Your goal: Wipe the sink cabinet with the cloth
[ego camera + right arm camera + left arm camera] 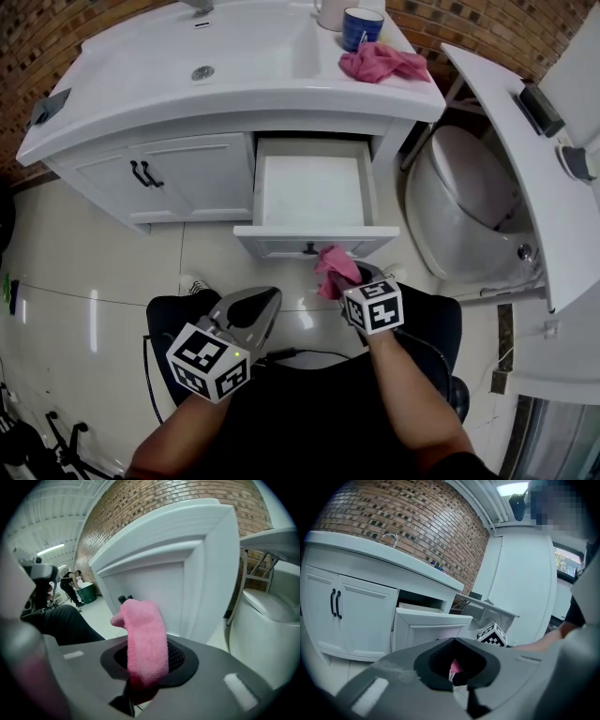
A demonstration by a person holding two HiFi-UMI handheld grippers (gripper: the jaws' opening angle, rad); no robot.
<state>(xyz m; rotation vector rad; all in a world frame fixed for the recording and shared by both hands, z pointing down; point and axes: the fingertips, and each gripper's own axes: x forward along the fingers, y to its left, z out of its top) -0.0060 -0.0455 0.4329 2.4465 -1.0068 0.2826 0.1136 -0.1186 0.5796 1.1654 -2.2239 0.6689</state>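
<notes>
Pink cloth [143, 639] is sticking out of the right gripper [345, 279], whose jaws are squeezing its bottom end. Its long side is pointing at the open drawer [314, 242] of the sink cabinet [187, 178]. The left gripper [251, 314] is holding nothing, jaws pressed together.

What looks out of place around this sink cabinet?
The drawer stands pulled out and empty. One pink cloth lies crumpled on the countertop by a blue cup, though the right gripper grips another cloth. Nothing looks spilled or broken.
</notes>
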